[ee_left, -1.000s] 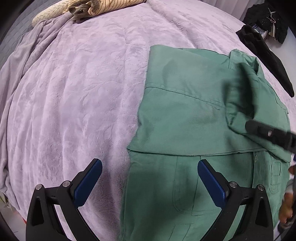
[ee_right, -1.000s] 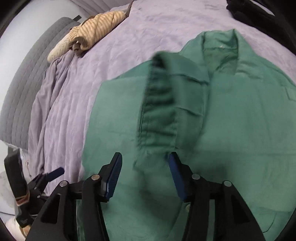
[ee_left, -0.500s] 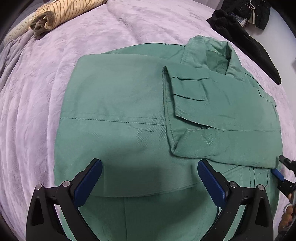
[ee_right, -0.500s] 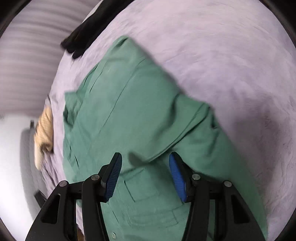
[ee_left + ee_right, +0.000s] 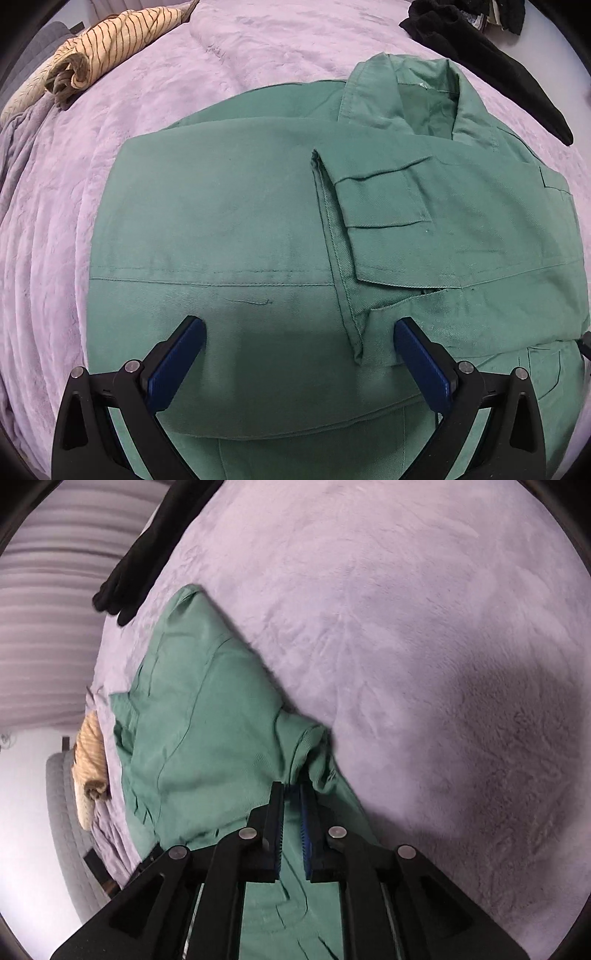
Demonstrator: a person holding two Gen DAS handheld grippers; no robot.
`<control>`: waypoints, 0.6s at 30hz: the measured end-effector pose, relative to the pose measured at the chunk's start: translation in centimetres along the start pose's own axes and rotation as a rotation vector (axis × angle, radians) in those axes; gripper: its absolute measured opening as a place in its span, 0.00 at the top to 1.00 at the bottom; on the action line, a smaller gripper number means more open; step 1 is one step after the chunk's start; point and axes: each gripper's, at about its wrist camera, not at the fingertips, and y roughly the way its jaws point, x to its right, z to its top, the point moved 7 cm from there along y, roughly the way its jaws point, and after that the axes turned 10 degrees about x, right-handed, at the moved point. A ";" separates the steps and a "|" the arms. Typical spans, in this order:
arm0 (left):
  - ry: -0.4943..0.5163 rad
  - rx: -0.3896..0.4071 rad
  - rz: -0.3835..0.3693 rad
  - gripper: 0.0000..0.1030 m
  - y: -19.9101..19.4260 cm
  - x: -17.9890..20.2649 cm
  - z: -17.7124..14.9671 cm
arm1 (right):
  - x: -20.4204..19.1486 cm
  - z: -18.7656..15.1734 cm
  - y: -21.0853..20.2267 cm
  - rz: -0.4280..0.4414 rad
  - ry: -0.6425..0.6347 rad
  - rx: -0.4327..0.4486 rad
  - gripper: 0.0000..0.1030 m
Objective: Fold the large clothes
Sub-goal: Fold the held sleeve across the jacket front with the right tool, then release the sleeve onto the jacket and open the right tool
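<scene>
- Two grippers over one green jacket (image 5: 229, 229), and the right gripper (image 5: 291, 794) is the one at the cloth: its jaws are closing on a raised fold at the jacket's edge, and green fabric is between the pads.
- That edge is the side of the jacket next to open blanket; in the right wrist view the rest of the garment runs away up and to the left of the tips, so any fold from here has to travel back across the body.
- Left gripper (image 5: 295, 354) hangs spread wide above the lower middle of the jacket, nothing between its blue pads, pointing steeply down.
- Jacket lies flat, collar (image 5: 424, 92) at the far end and hem near the tongs, long axis running straight away from the left gripper. One sleeve (image 5: 388, 206) is already laid across the chest.
- Underneath is a soft lilac blanket (image 5: 110, 155) on a bed, plush and rumpled.
- Around it: a striped tan garment (image 5: 110, 48) rolled up at the far left, black clothes (image 5: 498, 66) at the far right, a grey padded headboard (image 5: 62, 812) and pale curtains (image 5: 48, 627) beyond.
</scene>
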 end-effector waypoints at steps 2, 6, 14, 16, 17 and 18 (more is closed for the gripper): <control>0.006 0.026 0.003 0.00 -0.9 -0.4 0.9 | -2.6 0.1 -1.5 0.027 -0.143 0.017 0.63; 0.006 0.064 0.021 0.00 -1.0 -0.9 4.0 | -6.6 4.5 -2.0 0.007 -0.335 0.130 0.32; -0.011 0.069 0.046 0.00 0.4 -0.1 5.1 | -7.1 11.8 7.6 -0.014 -0.207 0.037 0.73; 0.019 0.083 0.056 0.00 0.6 0.7 5.2 | -8.2 11.7 8.1 -0.018 -0.263 0.025 0.96; 0.038 0.086 0.069 0.00 1.1 0.9 5.3 | -8.8 11.7 7.6 -0.021 -0.301 0.056 0.97; 0.051 0.081 0.087 0.00 1.6 1.1 5.1 | -9.0 12.0 6.9 -0.029 -0.340 0.087 0.97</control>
